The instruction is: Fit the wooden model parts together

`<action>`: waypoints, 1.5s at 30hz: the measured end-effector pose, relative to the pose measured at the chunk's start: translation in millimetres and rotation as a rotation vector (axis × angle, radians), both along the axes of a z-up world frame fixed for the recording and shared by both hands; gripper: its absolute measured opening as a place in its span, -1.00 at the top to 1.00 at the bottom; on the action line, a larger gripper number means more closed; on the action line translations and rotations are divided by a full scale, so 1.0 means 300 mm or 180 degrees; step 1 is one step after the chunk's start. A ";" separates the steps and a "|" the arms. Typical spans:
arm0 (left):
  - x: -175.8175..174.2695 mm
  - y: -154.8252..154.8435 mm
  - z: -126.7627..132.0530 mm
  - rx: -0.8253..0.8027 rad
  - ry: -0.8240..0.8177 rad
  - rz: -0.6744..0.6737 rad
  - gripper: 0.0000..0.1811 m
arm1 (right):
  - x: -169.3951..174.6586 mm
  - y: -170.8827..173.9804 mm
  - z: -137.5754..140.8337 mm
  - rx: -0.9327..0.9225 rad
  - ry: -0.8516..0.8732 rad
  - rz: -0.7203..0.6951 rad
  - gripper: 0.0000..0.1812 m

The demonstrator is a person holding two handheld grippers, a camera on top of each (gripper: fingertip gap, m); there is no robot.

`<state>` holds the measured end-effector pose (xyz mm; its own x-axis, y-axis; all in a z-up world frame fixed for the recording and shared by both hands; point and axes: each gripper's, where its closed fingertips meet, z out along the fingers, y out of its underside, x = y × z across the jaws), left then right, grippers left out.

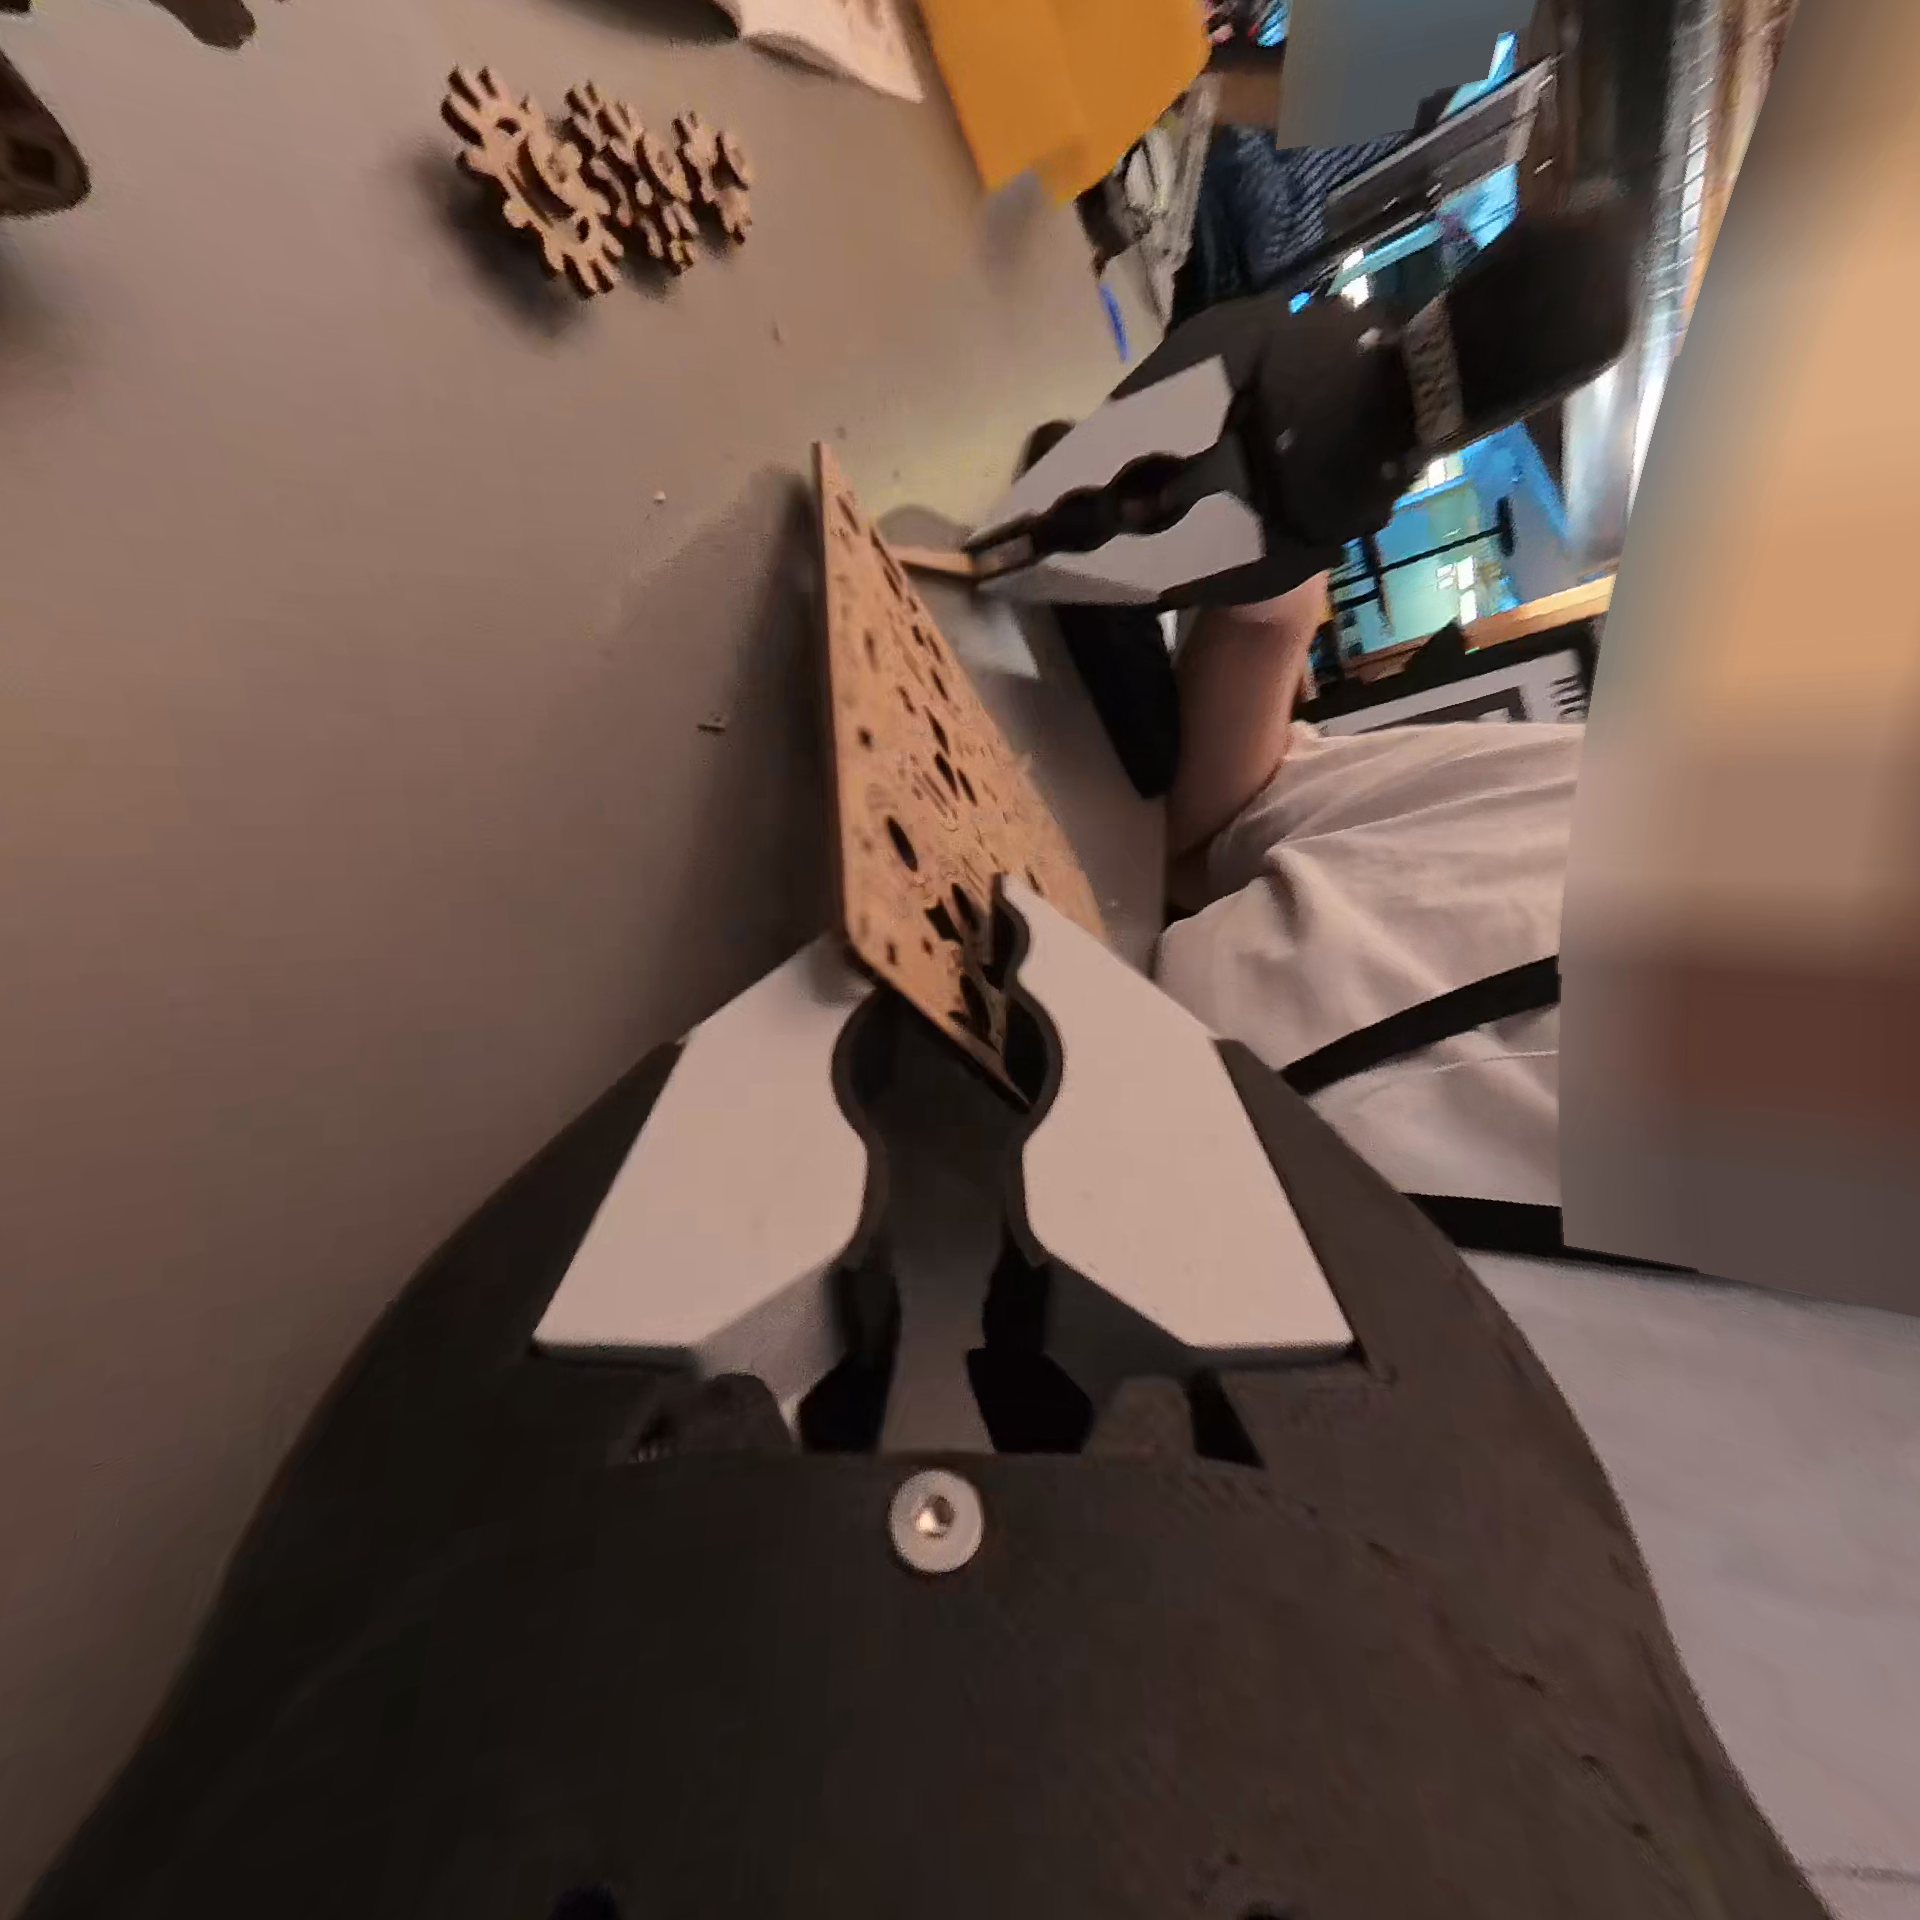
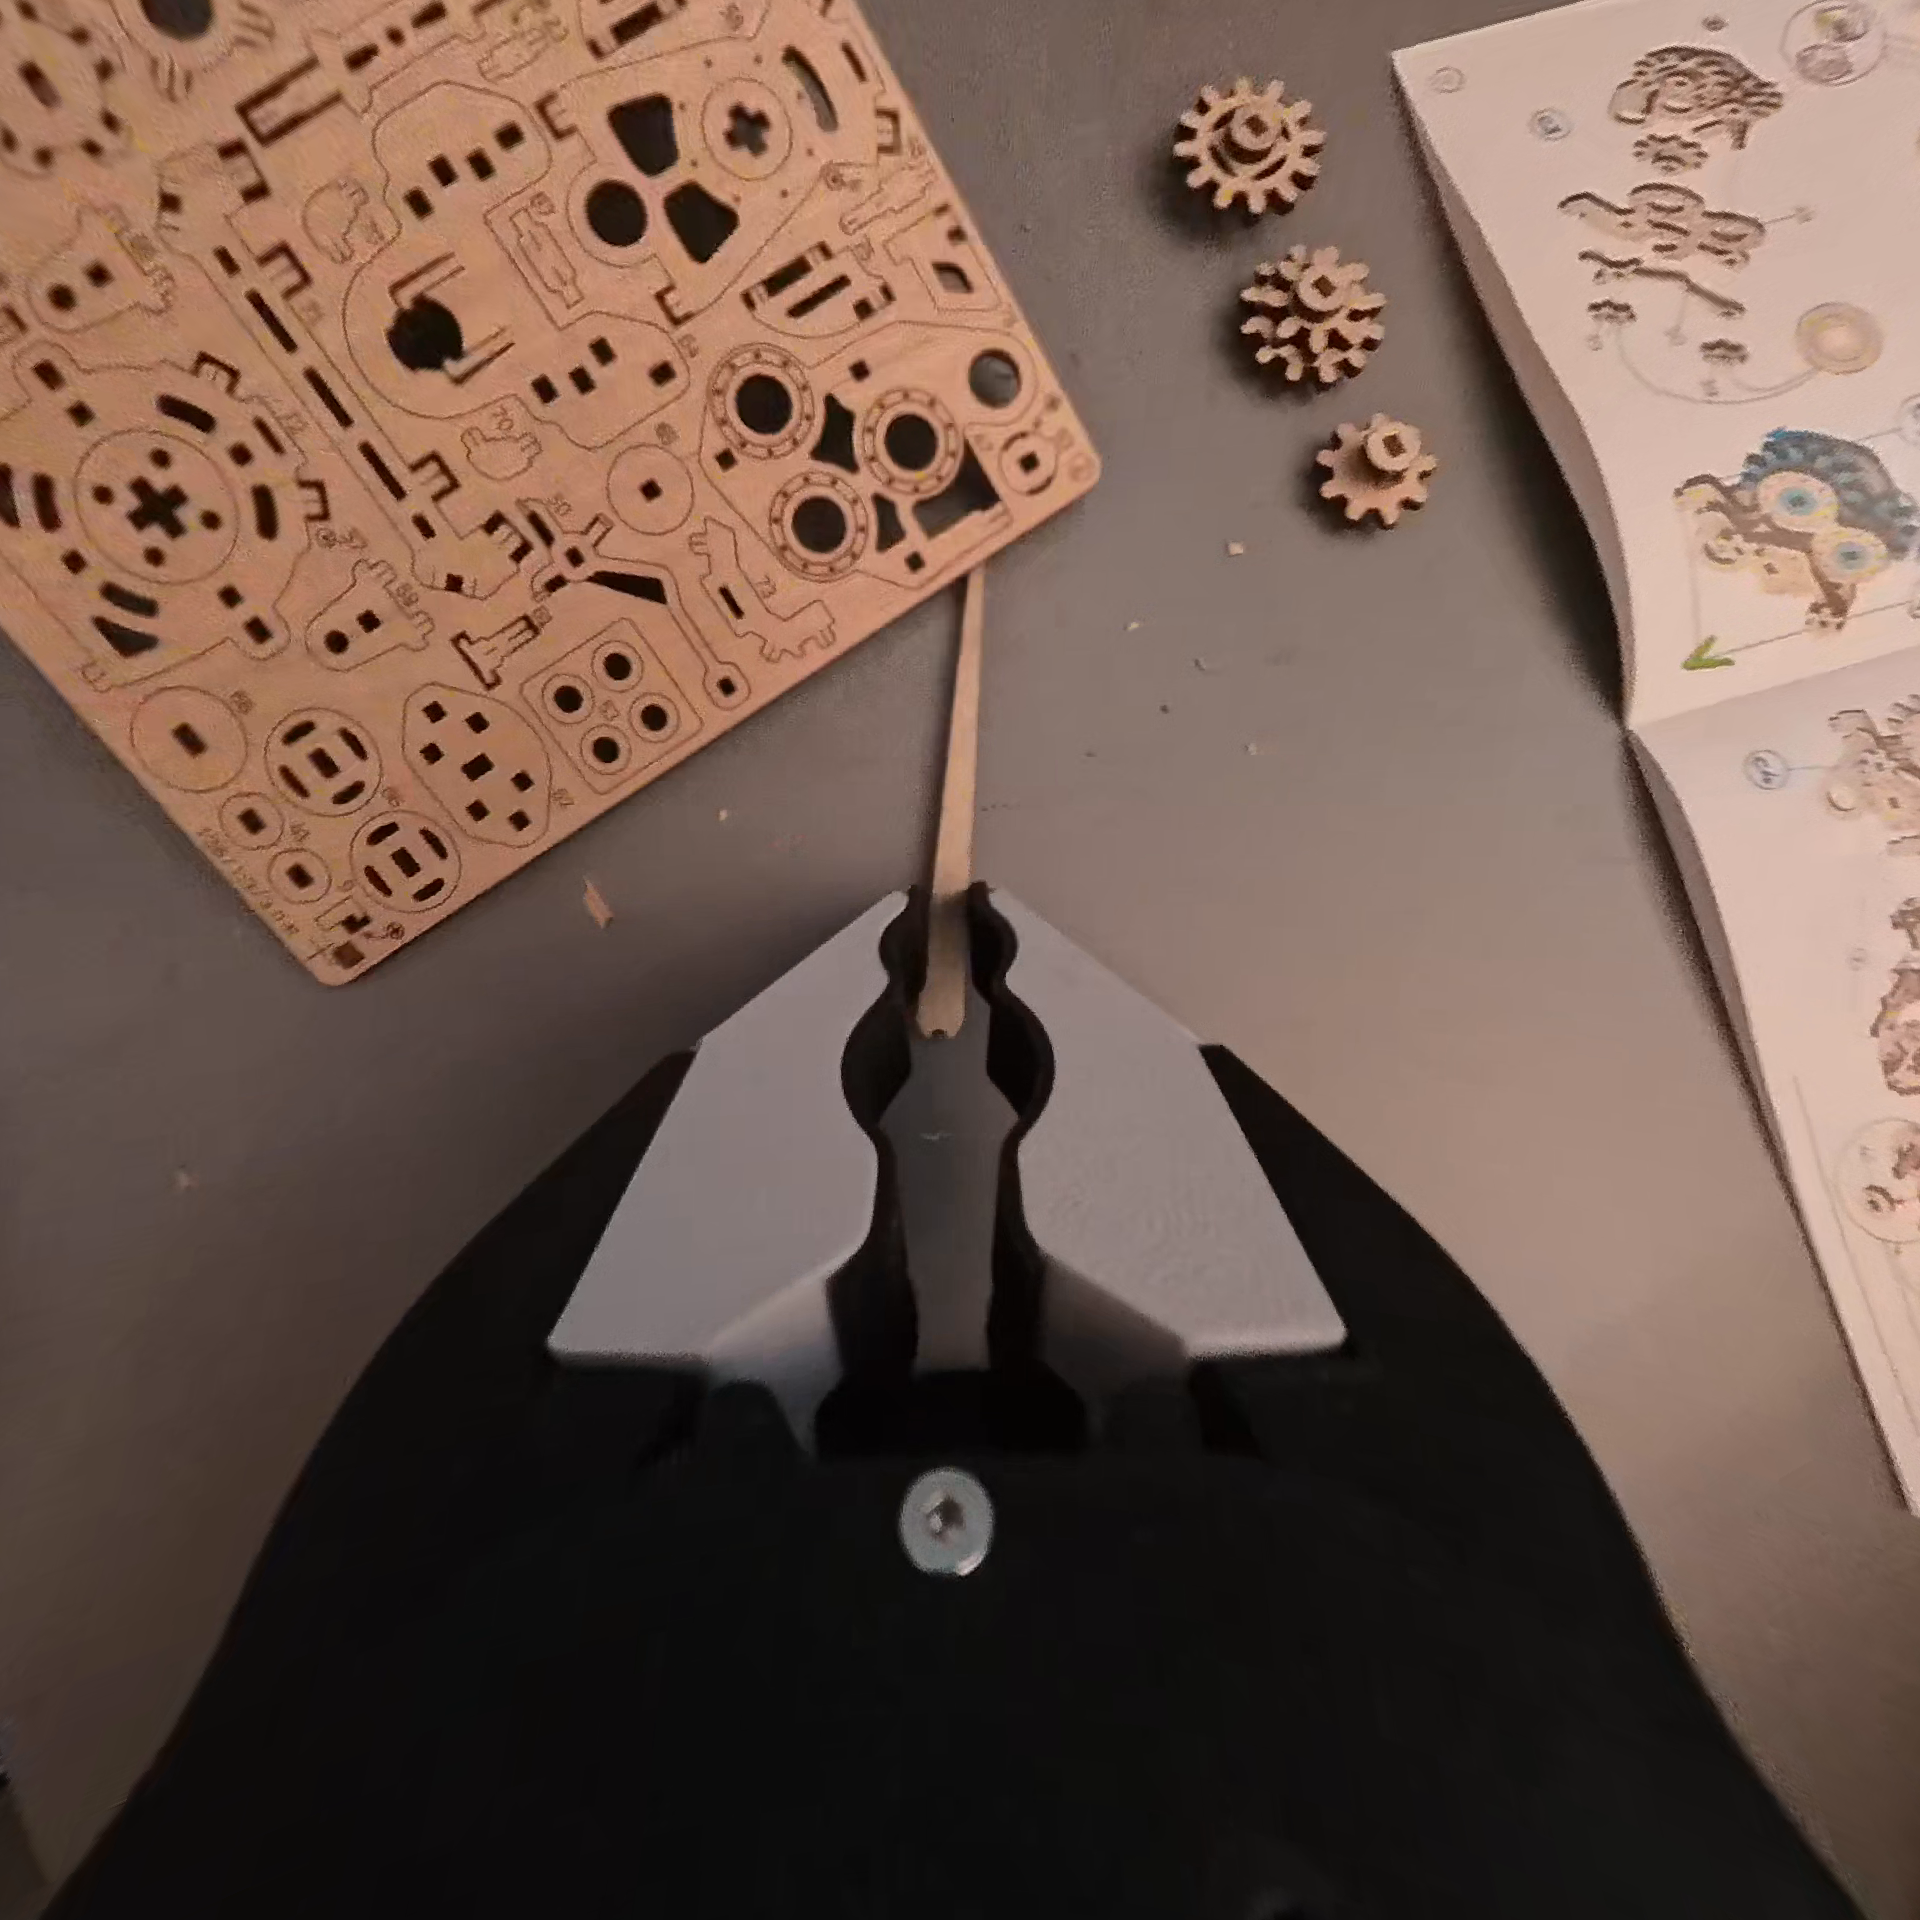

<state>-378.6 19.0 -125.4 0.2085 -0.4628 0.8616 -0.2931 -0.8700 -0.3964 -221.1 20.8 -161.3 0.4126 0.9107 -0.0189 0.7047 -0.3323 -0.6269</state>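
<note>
We hold two grippers over a grey desk. The left gripper has its fingers clenched on one edge of the wooden parts sheet, which stands tilted on edge, its far corner near the desk surface. The right gripper has its fingers clamped on a thin wooden stick; the stick's far end reaches the sheet's near corner, by a rectangular cut-out, though we cannot tell whether it touches the wood. In the left wrist view, the right gripper appears beyond the sheet, its tips close to the sheet's upper part.

In the right wrist view, the parts sheet shows many laser-cut outlines and several vacant holes. Three wooden gears lie in a row on the desk to the right of the sheet, apart from each other. An open instruction booklet lies farther right. A person's white-clothed body shows behind the desk edge in the left wrist view.
</note>
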 end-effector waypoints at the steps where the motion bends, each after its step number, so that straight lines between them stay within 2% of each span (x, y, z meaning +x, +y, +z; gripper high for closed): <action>1: 0.005 0.002 -0.011 0.0073 0.0086 -0.0009 0.71 | 0.000 0.012 0.008 0.0025 0.0066 -0.0055 0.94; 2: 0.008 0.005 -0.020 0.0156 0.0181 0.0005 0.52 | 0.000 0.021 0.021 0.0053 0.0124 -0.0104 0.94; 4: 0.003 0.013 -0.041 0.0331 0.0405 0.0057 0.42 | -0.003 0.033 0.040 0.0110 0.0224 -0.0138 0.94; 9: -0.024 0.048 -0.042 0.0610 0.0778 0.0325 0.32 | 0.005 0.059 0.046 0.0210 0.0226 -0.0227 0.94; 13: -0.037 0.047 -0.057 0.0850 0.1225 0.0232 0.30 | 0.015 0.093 0.056 0.0290 0.0305 -0.0385 0.94; 16: -0.042 0.053 -0.068 0.1167 0.1557 0.0190 0.23 | 0.006 0.111 0.117 0.0428 0.0610 -0.0459 0.94; 20: -0.066 0.071 -0.081 0.1403 0.1855 0.0262 0.13 | -0.037 0.092 0.177 0.0594 0.0893 -0.0290 0.93; 23: -0.132 0.137 -0.083 0.1958 0.2385 0.0394 0.10 | -0.053 0.082 0.160 0.0644 0.0781 -0.0200 0.93; 25: -0.140 0.156 -0.058 0.2253 0.2506 0.0430 0.11 | -0.064 0.076 0.148 0.0640 0.0747 -0.0151 0.93; 27: -0.124 0.170 -0.013 0.2466 0.2344 0.0553 0.21 | -0.103 0.045 0.164 0.0642 0.0910 0.0038 0.93; 30: -0.030 0.150 0.063 0.2427 0.1460 0.0656 0.31 | -0.141 0.023 0.179 0.0803 0.0934 0.0165 0.93; 33: 0.061 0.093 0.129 0.1804 0.0445 0.0605 0.41 | -0.157 0.011 0.197 0.1190 0.0825 0.0342 0.93; 36: 0.093 0.074 0.152 0.1225 -0.0046 0.0572 0.51 | -0.160 0.009 0.217 0.1533 0.0746 0.0448 0.93; 39: 0.120 0.057 0.164 0.1020 -0.0288 0.0539 0.63 | -0.173 -0.001 0.231 0.1749 0.0709 0.0539 0.93; 45: 0.146 0.022 0.175 0.0923 -0.0415 0.0381 0.67 | -0.189 -0.011 0.204 0.1911 0.0471 0.0686 0.93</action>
